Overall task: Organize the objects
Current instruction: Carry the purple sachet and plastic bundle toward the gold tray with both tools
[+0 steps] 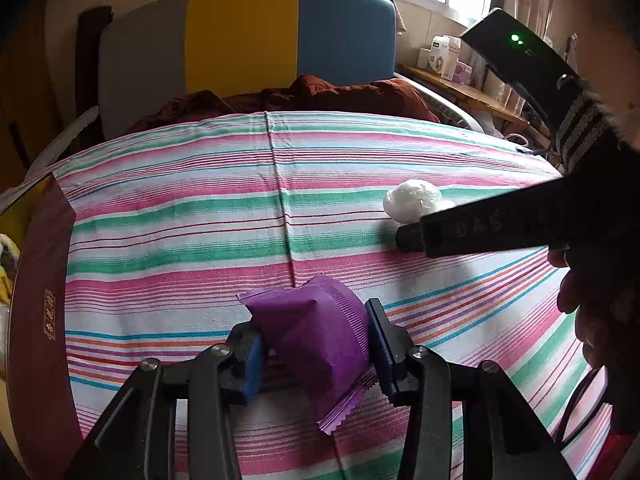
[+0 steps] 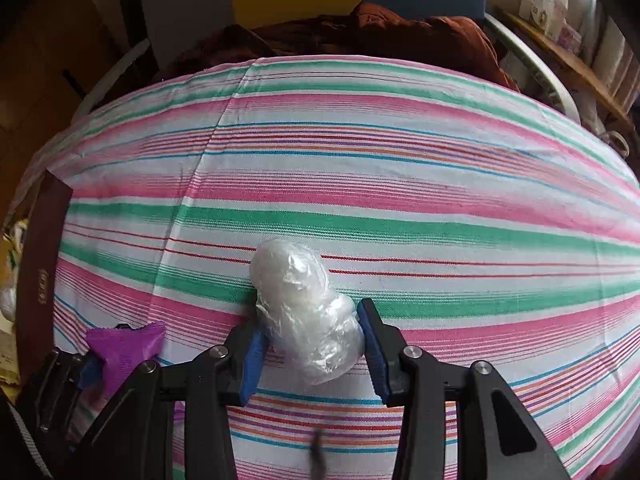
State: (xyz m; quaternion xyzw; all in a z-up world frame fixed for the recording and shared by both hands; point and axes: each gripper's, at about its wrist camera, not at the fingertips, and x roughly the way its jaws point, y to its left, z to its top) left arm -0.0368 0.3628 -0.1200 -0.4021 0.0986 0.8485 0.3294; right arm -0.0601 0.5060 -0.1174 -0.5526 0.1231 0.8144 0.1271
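Observation:
A purple crimped snack packet (image 1: 316, 332) sits crumpled between the blue pads of my left gripper (image 1: 314, 320), which is shut on it just above the striped cloth (image 1: 280, 200). A white bundle wrapped in clear plastic (image 2: 304, 304) rests on the cloth, and my right gripper (image 2: 310, 320) is shut on its near half. In the left wrist view the white bundle (image 1: 412, 200) lies to the right, behind a black finger (image 1: 480, 228) of the right gripper. The right wrist view shows the purple packet (image 2: 124, 348) at lower left.
A dark red box (image 1: 40, 280) lies along the left edge of the cloth. Behind the cloth are a crumpled brown-red blanket (image 1: 340, 96) and a grey, yellow and blue headboard (image 1: 240, 36). A wooden shelf with small boxes (image 1: 448, 60) stands at the right. A person's hand (image 1: 588, 320) holds the right gripper.

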